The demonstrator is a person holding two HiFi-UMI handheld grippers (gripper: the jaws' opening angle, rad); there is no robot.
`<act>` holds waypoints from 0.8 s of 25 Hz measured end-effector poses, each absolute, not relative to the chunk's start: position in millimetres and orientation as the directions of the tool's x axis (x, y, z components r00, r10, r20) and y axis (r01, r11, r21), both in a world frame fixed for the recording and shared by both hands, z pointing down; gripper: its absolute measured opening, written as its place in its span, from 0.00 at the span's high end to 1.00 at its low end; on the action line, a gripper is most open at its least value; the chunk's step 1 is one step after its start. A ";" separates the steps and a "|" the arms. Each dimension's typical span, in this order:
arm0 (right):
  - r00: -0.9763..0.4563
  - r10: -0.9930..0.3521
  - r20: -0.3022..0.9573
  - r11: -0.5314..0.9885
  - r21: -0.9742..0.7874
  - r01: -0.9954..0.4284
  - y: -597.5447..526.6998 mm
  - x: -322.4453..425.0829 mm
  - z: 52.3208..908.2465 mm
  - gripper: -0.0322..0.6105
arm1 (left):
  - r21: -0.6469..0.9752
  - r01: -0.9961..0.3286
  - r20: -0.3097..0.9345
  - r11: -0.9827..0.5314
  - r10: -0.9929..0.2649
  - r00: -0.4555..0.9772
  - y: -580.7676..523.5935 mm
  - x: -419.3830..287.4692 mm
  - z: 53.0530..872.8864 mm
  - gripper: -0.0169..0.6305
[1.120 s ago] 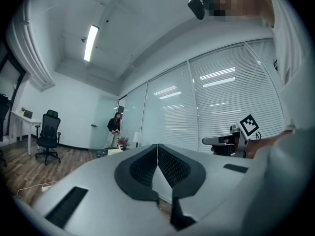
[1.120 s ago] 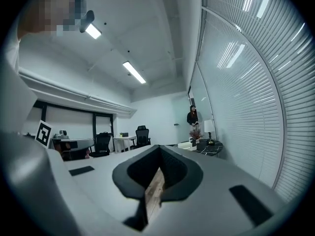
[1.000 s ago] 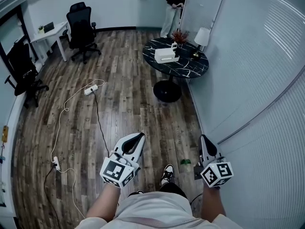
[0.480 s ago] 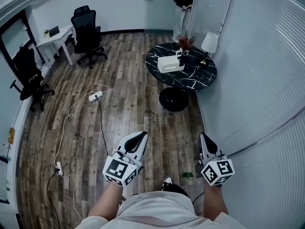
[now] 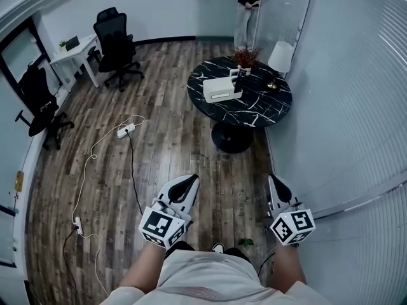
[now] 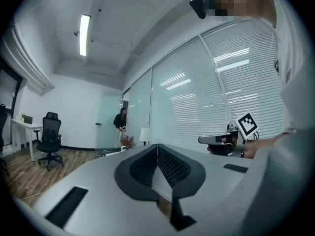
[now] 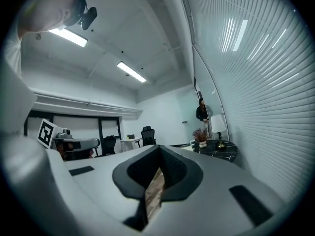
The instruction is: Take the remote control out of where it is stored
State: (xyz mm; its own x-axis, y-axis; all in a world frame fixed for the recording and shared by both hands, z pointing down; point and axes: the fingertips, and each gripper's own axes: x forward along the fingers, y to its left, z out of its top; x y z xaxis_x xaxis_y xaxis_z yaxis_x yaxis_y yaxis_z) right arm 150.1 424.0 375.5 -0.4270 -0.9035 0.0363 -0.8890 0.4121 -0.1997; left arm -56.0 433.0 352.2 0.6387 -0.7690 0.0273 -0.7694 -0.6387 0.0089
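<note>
1. The left gripper (image 5: pixel 187 180) is held low over the wooden floor (image 5: pixel 172 138), near the holder's body. Its fingers are pressed together at the tips, and nothing is caught between them.
2. The right gripper (image 5: pixel 273 181) is held level with it, just beside the slatted blinds (image 5: pixel 356 107) on the right. Its fingers are likewise closed and empty.
3. A round black table (image 5: pixel 254 110) is seen farther ahead, toward the right. A white box (image 5: pixel 219 89), a small plant (image 5: pixel 242 57) and a lamp (image 5: pixel 280 57) are set on it.
4. The remote control cannot be made out in any view.
5. A person (image 5: pixel 247 5) is seen standing at the far end. An office chair (image 5: pixel 117 43) and a white desk (image 5: pixel 70 53) are placed far left, and a power strip (image 5: pixel 124 131) lies on the floor.
</note>
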 end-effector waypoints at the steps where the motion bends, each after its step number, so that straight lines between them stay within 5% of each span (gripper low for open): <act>1: -0.428 -0.903 0.037 0.412 -0.209 -0.887 417.7 154.7 379.1 0.93 | 0.008 -0.769 0.033 -0.639 -0.769 0.639 427.2 -50.9 354.1 0.96; 20: -0.387 -0.916 0.103 0.368 -0.162 -0.915 270.7 118.4 380.5 0.93 | 0.038 -0.709 -0.001 -0.705 -0.709 0.705 260.3 -69.8 356.6 0.96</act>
State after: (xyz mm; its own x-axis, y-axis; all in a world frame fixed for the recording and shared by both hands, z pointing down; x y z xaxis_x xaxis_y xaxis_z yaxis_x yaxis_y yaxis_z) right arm 118.4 270.7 380.5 -0.3870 -0.9163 0.1034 -0.9154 0.3683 -0.1622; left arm -69.8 260.3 356.6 0.7050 -0.7092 -0.0009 -0.7087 -0.7045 0.0383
